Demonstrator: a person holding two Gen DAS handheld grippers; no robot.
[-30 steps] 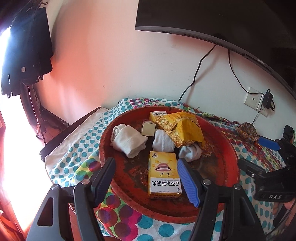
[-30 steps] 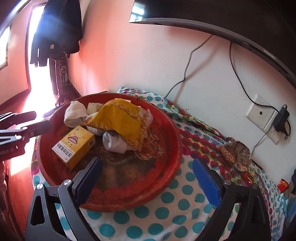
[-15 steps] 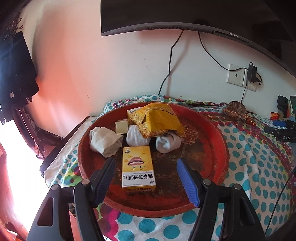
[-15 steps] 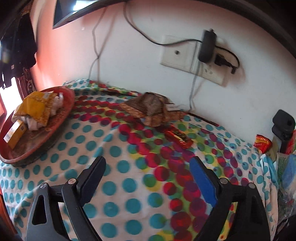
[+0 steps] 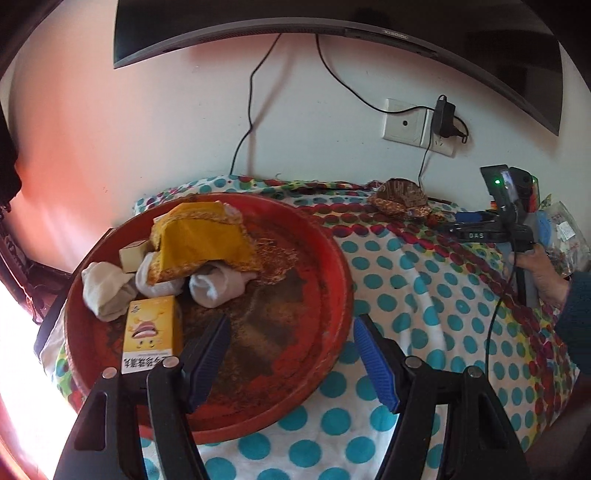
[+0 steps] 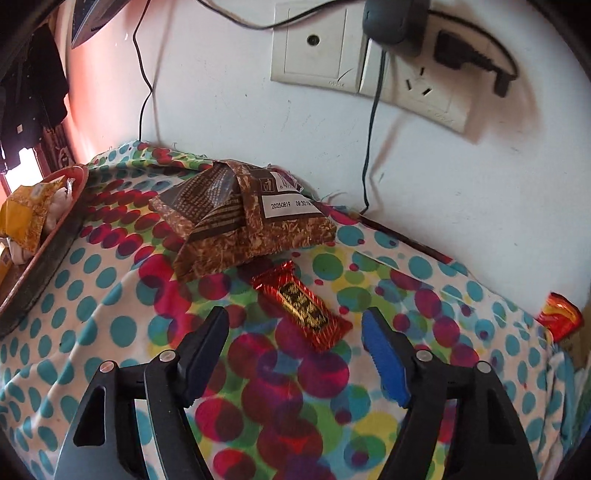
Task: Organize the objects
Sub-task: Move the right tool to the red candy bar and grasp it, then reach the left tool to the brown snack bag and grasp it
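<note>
A round red tray (image 5: 332, 295) holds a yellow box (image 5: 153, 334), white socks (image 5: 216, 286), a yellow packet (image 5: 201, 240) and a small cream box (image 5: 131, 254). My left gripper (image 5: 291, 358) is open and empty over the tray's right rim. My right gripper (image 6: 295, 347) is open and empty, just in front of a small red and gold sachet (image 6: 303, 306) on the dotted cloth. A brown patterned packet (image 6: 236, 225) lies behind the sachet by the wall. The right gripper also shows in the left wrist view (image 5: 480, 230).
The table has a polka-dot cloth (image 6: 110, 325). Wall sockets with plugs and cables (image 6: 402, 59) sit above the brown packet. A red wrapper (image 6: 559, 319) lies at the right edge. A screen (image 5: 332, 26) hangs above. The tray's edge (image 6: 44, 229) is at far left.
My right gripper has moved closer to the red sachet and the brown packet. My left gripper has swung right, so the yellow box is now left of its fingers.
</note>
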